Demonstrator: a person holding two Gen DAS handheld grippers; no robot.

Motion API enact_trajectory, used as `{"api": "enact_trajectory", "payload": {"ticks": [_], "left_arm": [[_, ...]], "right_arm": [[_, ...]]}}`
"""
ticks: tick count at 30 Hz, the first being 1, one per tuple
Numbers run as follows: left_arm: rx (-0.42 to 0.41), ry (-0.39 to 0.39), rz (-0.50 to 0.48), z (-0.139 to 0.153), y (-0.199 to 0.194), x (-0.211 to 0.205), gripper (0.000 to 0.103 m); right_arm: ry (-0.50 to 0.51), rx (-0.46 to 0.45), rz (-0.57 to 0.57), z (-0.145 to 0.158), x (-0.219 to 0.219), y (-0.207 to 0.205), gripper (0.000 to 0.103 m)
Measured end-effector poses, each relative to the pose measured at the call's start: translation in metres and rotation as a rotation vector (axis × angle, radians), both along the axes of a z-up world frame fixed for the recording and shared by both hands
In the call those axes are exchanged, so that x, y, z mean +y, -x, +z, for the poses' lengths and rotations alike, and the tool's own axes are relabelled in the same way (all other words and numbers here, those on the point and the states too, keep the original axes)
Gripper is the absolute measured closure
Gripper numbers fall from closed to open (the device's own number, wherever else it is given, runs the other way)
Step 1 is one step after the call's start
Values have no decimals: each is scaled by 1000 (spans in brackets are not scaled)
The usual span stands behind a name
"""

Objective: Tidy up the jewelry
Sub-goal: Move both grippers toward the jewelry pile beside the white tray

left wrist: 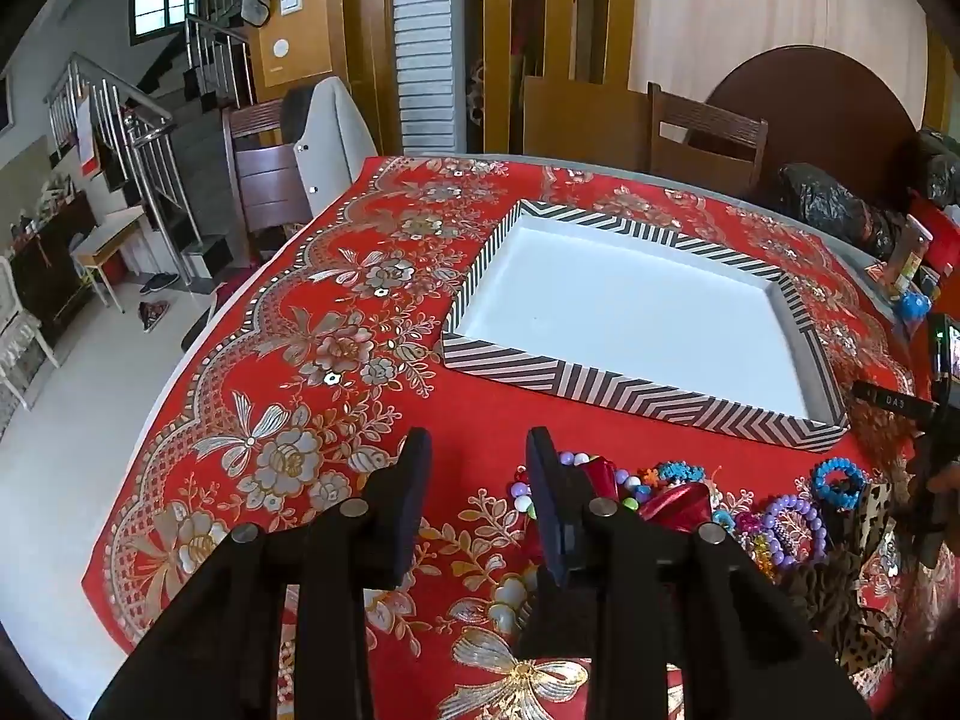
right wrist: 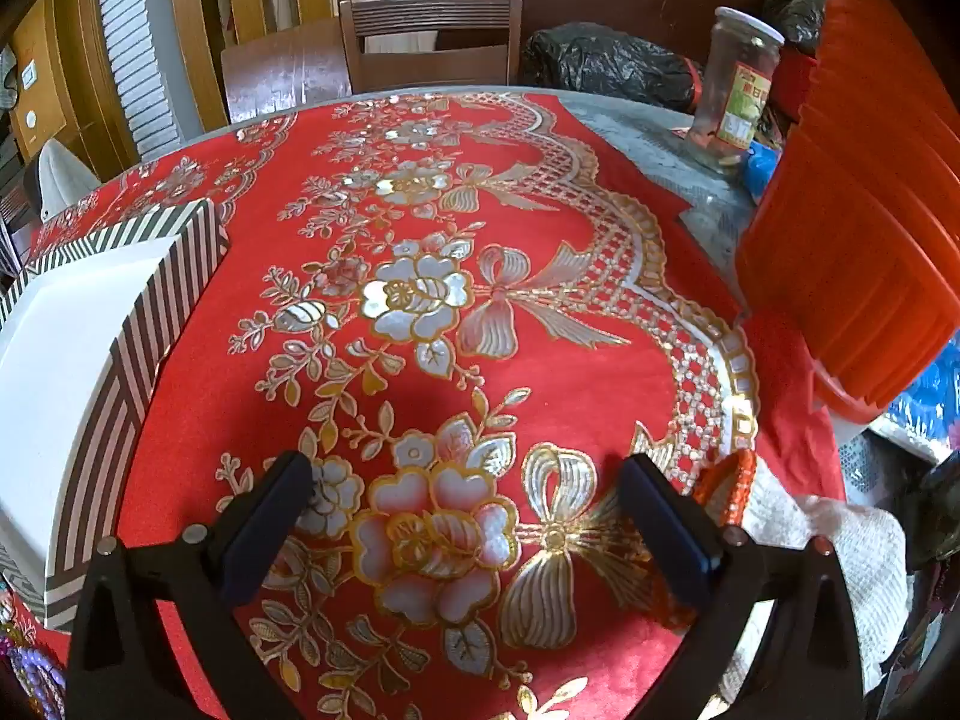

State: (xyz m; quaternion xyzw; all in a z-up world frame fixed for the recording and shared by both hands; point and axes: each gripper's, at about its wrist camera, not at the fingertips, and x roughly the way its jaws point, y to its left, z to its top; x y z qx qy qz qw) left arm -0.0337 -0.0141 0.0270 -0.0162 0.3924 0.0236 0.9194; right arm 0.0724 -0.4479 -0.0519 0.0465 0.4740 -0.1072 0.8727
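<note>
A pile of jewelry (left wrist: 690, 498) lies on the red floral tablecloth (left wrist: 336, 360): colourful beads, a purple bead bracelet (left wrist: 786, 516), a blue bracelet (left wrist: 840, 480) and leopard-print hair ties (left wrist: 864, 630). Behind it stands a shallow box with a black-and-white striped rim (left wrist: 600, 384) and a bare white inside. My left gripper (left wrist: 478, 444) hovers just left of the pile, open, with nothing between its fingers. My right gripper (right wrist: 467, 465) is wide open over bare cloth, to the right of the striped box (right wrist: 168, 294). An orange beaded piece (right wrist: 729, 486) lies just outside its right finger.
A glass jar (right wrist: 738, 90), an orange ribbed plastic object (right wrist: 852, 240) and a white towel (right wrist: 840, 552) crowd the table's right side. Black bags (left wrist: 834, 210) sit at the far right. Wooden chairs (left wrist: 708, 138) stand behind the table. The table's left edge drops to the floor.
</note>
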Motion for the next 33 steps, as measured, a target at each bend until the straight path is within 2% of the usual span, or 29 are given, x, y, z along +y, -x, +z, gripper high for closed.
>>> {"api": "enact_trajectory", "payload": {"ticks": [6, 8, 14, 21, 27, 33], "left_arm": [[6, 9, -8, -2, 0, -3, 61], [8, 4, -9, -3, 0, -4, 61], [12, -2, -13, -5, 3, -7, 61], [41, 6, -26, -9, 7, -13, 61], [46, 4, -34, -7, 15, -19, 61], [34, 5, -32, -4, 23, -21, 61]], "right_arm": [[-17, 77, -19, 7, 0, 21, 0], [-3, 50, -15, 14, 3, 28, 0], [32, -64, 47, 64, 36, 64, 0], [-5, -189, 136, 109, 92, 107, 0], [-6, -223, 211, 119, 148, 131, 0], [-33, -191, 303, 110, 184, 141, 0]]}}
